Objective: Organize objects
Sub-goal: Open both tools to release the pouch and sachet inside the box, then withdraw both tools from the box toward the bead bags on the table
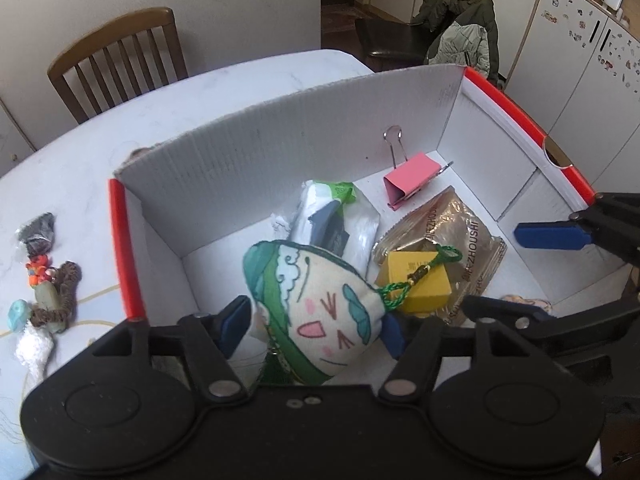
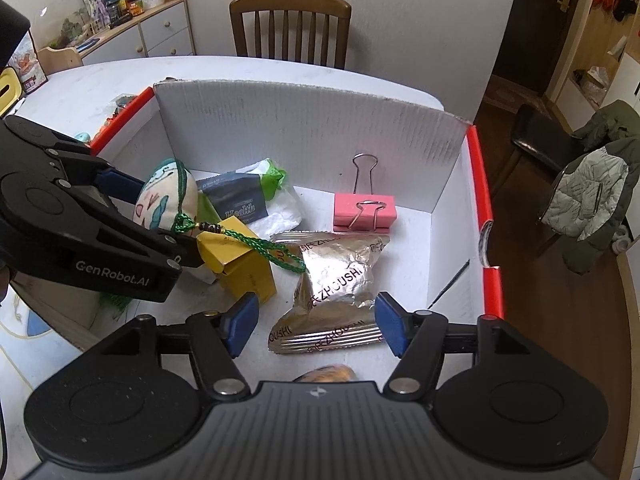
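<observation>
**Left gripper holds sachet over box, right gripper open above snack packet**

Left gripper point(image 1: 314, 330) closed on the plush sachet point(image 1: 320, 304), blue pads pressed against both its sides; sachet has a drawn face, green trim, and a green cord loop point(image 2: 256, 240) trailing over the yellow box point(image 2: 240, 264). Sachet is held just above the inside of the white cardboard box point(image 1: 248, 152), near its left side.

Right gripper point(image 2: 316, 326) wide open, nothing between the pads, hovering over the near end of the silver snack packet point(image 2: 340, 280), not touching it. Something orange-brown shows under the right gripper's body, too hidden to identify.

On the box floor: yellow box just left of the snack packet, touching it in the left view. Behind those, a tissue pack point(image 2: 248, 200) with dark label and green flap. Pink binder clip point(image 2: 364, 210) further back toward the far wall, one wire handle upright, apart from the packet.

Outside the box's red-edged left wall, small trinkets point(image 1: 44, 284) lie on the white table point(image 1: 80, 152). Wooden chair point(image 2: 290, 28) beyond the table.
</observation>
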`<move>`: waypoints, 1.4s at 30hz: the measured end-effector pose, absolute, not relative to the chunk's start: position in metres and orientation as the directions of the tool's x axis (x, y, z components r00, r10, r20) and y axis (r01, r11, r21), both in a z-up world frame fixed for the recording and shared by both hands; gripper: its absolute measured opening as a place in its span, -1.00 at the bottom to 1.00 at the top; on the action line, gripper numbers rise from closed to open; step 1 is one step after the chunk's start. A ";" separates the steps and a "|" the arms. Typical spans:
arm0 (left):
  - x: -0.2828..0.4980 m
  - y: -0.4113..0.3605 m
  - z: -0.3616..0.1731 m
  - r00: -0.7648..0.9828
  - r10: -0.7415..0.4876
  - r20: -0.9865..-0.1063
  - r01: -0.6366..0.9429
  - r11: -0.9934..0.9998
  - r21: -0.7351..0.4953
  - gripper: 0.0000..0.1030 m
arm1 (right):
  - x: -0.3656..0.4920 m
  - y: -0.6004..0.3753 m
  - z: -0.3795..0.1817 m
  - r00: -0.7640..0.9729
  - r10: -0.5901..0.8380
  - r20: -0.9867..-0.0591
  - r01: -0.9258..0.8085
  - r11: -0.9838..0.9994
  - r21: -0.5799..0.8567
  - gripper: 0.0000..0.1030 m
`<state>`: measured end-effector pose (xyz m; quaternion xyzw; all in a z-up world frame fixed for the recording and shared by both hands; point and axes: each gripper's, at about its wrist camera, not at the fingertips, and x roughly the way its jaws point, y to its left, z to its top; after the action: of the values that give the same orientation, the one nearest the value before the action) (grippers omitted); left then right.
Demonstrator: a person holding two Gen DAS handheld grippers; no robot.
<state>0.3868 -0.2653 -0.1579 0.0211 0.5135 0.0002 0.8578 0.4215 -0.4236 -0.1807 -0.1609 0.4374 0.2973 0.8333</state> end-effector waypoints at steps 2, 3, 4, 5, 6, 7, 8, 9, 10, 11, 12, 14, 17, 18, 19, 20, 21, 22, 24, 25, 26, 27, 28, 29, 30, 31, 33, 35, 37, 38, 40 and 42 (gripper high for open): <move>0.383 -0.265 -0.154 0.485 0.027 -0.874 0.020 0.999 0.041 0.46 | 0.419 -0.424 -0.177 0.443 0.359 -0.822 -0.640 0.768 -0.009 0.25; 0.382 -0.264 -0.153 0.488 0.025 -0.872 0.018 0.999 0.039 0.48 | 0.418 -0.425 -0.174 0.448 0.360 -0.819 -0.640 0.768 -0.013 0.27; 0.381 -0.264 -0.151 0.492 0.025 -0.870 0.017 0.999 0.038 0.50 | 0.416 -0.425 -0.172 0.452 0.361 -0.815 -0.641 0.768 -0.015 0.29; 0.379 -0.263 -0.149 0.498 0.025 -0.867 0.016 0.999 0.038 0.54 | 0.415 -0.426 -0.169 0.456 0.366 -0.811 -0.641 0.768 -0.014 0.33; 0.376 -0.263 -0.148 0.504 0.027 -0.863 0.015 0.999 0.040 0.58 | 0.414 -0.428 -0.166 0.458 0.372 -0.807 -0.640 0.768 -0.009 0.34; 0.374 -0.262 -0.146 0.509 0.027 -0.860 0.015 0.999 0.040 0.60 | 0.412 -0.429 -0.163 0.461 0.376 -0.804 -0.639 0.769 -0.006 0.37; 0.372 -0.262 -0.144 0.515 0.027 -0.857 0.015 0.999 0.041 0.62 | 0.411 -0.430 -0.160 0.464 0.381 -0.800 -0.638 0.770 -0.004 0.37; 0.370 -0.262 -0.142 0.520 0.027 -0.854 0.016 0.999 0.041 0.63 | 0.409 -0.431 -0.158 0.466 0.386 -0.796 -0.640 0.769 -0.001 0.37; 0.369 -0.262 -0.139 0.526 0.026 -0.850 0.015 0.999 0.040 0.64 | 0.407 -0.432 -0.155 0.468 0.392 -0.792 -0.641 0.768 0.001 0.38; 0.367 -0.262 -0.137 0.533 0.025 -0.846 0.013 0.999 0.038 0.69 | 0.406 -0.433 -0.152 0.471 0.396 -0.789 -0.640 0.768 0.003 0.38; 0.365 -0.261 -0.134 0.540 0.022 -0.841 0.010 0.999 0.033 0.72 | 0.404 -0.434 -0.149 0.473 0.400 -0.785 -0.640 0.768 0.006 0.38; 0.360 -0.259 -0.128 0.554 0.018 -0.833 0.006 1.000 0.026 0.73 | 0.400 -0.436 -0.143 0.477 0.413 -0.775 -0.640 0.768 0.016 0.38; 0.352 -0.258 -0.118 0.575 0.018 -0.818 0.002 1.000 0.024 0.74 | 0.393 -0.439 -0.133 0.486 0.434 -0.759 -0.643 0.766 0.026 0.42; 0.350 -0.258 -0.115 0.581 0.019 -0.813 0.000 1.000 0.023 0.77 | 0.390 -0.439 -0.129 0.489 0.442 -0.752 -0.644 0.764 0.030 0.43; 0.346 -0.258 -0.111 0.589 0.018 -0.808 -0.001 1.000 0.021 0.79 | 0.388 -0.439 -0.126 0.491 0.449 -0.746 -0.646 0.763 0.034 0.44; 0.343 -0.257 -0.107 0.598 0.016 -0.801 -0.002 1.000 0.018 0.82 | 0.385 -0.439 -0.122 0.494 0.456 -0.740 -0.647 0.762 0.038 0.44; 0.339 -0.257 -0.103 0.605 0.017 -0.796 -0.004 1.000 0.019 0.82 | 0.383 -0.439 -0.119 0.497 0.463 -0.734 -0.648 0.761 0.042 0.44; 0.336 -0.257 -0.099 0.612 0.019 -0.791 -0.005 1.000 0.020 0.83 | 0.380 -0.439 -0.116 0.498 0.472 -0.728 -0.650 0.759 0.047 0.44; 0.330 -0.255 -0.091 0.628 0.017 -0.778 -0.007 1.000 0.017 0.85 | 0.374 -0.437 -0.109 0.500 0.489 -0.715 -0.655 0.753 0.057 0.44; 0.326 -0.254 -0.087 0.636 0.019 -0.772 -0.011 1.000 0.015 0.85 | 0.371 -0.436 -0.105 0.502 0.496 -0.708 -0.658 0.751 0.059 0.44; 0.323 -0.253 -0.083 0.643 0.019 -0.765 -0.016 1.000 0.012 0.86 | 0.368 -0.435 -0.101 0.504 0.504 -0.701 -0.661 0.748 0.063 0.44; 0.320 -0.252 -0.080 0.651 0.017 -0.759 -0.017 1.000 0.008 0.87 | 0.365 -0.434 -0.097 0.504 0.514 -0.694 -0.665 0.744 0.068 0.44; 0.316 -0.250 -0.076 0.659 0.018 -0.752 -0.020 1.000 0.006 0.87 | 0.362 -0.432 -0.094 0.504 0.523 -0.688 -0.669 0.740 0.073 0.45; 0.312 -0.248 -0.072 0.668 0.021 -0.744 -0.022 1.000 0.008 0.88 | 0.359 -0.431 -0.090 0.503 0.531 -0.682 -0.672 0.737 0.078 0.45; 0.308 -0.247 -0.069 0.676 0.022 -0.737 -0.024 1.000 0.008 0.90 | 0.356 -0.429 -0.087 0.503 0.538 -0.677 -0.674 0.734 0.082 0.49; 0.305 -0.245 -0.066 0.685 0.023 -0.728 -0.025 1.000 0.008 0.90 | 0.353 -0.426 -0.083 0.504 0.545 -0.671 -0.676 0.732 0.087 0.52; 0.298 -0.241 -0.061 0.701 0.028 -0.712 -0.029 1.000 0.010 0.92 | 0.347 -0.422 -0.078 0.505 0.558 -0.659 -0.679 0.728 0.096 0.54; 0.291 -0.235 -0.055 0.714 0.024 -0.700 -0.030 1.000 0.003 0.93 | 0.343 -0.416 -0.073 0.503 0.568 -0.652 -0.684 0.722 0.101 0.55; 0.286 -0.227 -0.052 0.723 0.023 -0.690 -0.035 0.999 -0.004 0.96 | 0.337 -0.408 -0.069 0.506 0.572 -0.645 -0.687 0.720 0.099 0.55; 0.283 -0.223 -0.050 0.728 0.021 -0.686 -0.038 0.999 -0.009 0.97 | 0.335 -0.405 -0.067 0.506 0.576 -0.642 -0.688 0.718 0.102 0.55; 0.278 -0.213 -0.047 0.734 0.018 -0.679 -0.041 0.999 -0.018 0.98 | 0.331 -0.397 -0.063 0.507 0.581 -0.637 -0.687 0.718 0.109 0.56; 0.272 -0.202 -0.045 0.743 0.016 -0.669 -0.042 0.999 -0.023 0.99 | 0.326 -0.387 -0.061 0.506 0.586 -0.633 -0.686 0.719 0.117 0.57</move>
<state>0.2715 -0.2025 -0.0450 -0.0184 0.3581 0.0157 0.9334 0.3261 -0.3869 -0.0611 -0.0747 0.3344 0.3676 0.8646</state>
